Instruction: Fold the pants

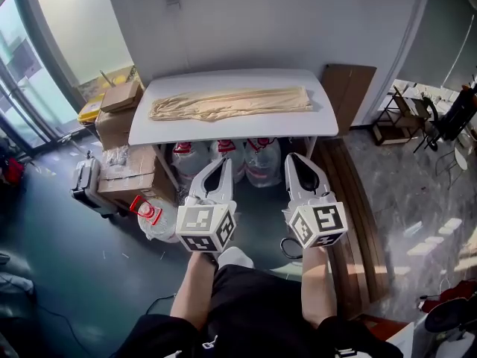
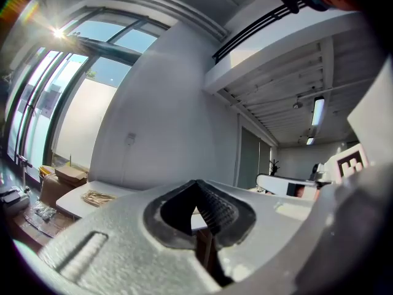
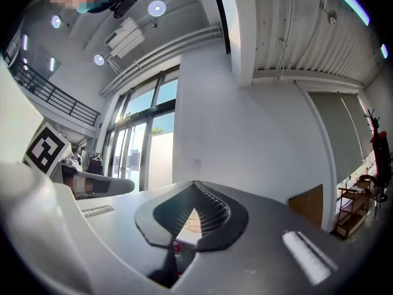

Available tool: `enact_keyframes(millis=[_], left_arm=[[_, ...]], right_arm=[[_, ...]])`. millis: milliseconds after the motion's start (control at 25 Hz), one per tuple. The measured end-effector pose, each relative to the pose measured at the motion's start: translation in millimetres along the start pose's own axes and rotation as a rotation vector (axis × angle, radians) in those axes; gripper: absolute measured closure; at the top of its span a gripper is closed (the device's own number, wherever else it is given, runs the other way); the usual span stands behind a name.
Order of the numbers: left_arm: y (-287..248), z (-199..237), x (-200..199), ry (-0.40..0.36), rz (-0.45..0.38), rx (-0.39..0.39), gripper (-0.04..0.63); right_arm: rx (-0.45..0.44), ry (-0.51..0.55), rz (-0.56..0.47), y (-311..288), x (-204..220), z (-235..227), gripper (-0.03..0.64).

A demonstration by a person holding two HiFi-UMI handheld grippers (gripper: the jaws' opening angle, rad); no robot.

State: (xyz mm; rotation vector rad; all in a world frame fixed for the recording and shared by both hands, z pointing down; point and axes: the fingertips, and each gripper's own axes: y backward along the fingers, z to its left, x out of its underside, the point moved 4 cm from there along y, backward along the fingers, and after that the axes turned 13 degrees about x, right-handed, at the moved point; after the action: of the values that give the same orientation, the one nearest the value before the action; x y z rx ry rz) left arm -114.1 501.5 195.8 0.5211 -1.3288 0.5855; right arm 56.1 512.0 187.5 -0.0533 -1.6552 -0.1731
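Note:
Beige pants [image 1: 231, 101] lie stretched lengthwise on the white table [image 1: 231, 130] against the far wall. Both grippers hang in the air well short of the table, side by side, pointing toward it. My left gripper [image 1: 221, 161] has its jaws together with nothing between them. My right gripper [image 1: 292, 157] is likewise shut and empty. In the left gripper view the shut left gripper [image 2: 198, 186] fills the lower frame, and the pants [image 2: 98, 196] show small at the far left. Past the shut right gripper [image 3: 195, 186], a strip of the pants [image 3: 191, 224] shows through the gap behind the fingertips.
Large water bottles [image 1: 262, 160] stand under the table. Cardboard boxes [image 1: 125, 179] and a suitcase [image 1: 86, 185] crowd the floor at the left. A brown board [image 1: 348, 88] leans on the wall right of the table, with wooden planks [image 1: 358, 215] on the floor below it.

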Motion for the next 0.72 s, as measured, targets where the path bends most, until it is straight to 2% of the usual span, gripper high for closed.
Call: enact_keyframes(millis=[360, 560, 720], left_arm=[[-6.5, -7.9, -14.9, -0.054, -0.033, 0.022, 0.591], [-29.2, 3.4, -25.5, -0.072, -0.058, 0.057, 0.591], [-58.0, 19.7, -28.9, -0.063, -0.068, 0.092, 0.591]], right_arm=[[0.007, -0.007, -0.053, 0.3, -11.9, -14.9, 0.612], [0.015, 0.028, -0.085, -16.3, -18.7, -21.5, 0.612], [0.057, 0.043, -0.094, -34.5, -19.4, -36.8, 0.612]])
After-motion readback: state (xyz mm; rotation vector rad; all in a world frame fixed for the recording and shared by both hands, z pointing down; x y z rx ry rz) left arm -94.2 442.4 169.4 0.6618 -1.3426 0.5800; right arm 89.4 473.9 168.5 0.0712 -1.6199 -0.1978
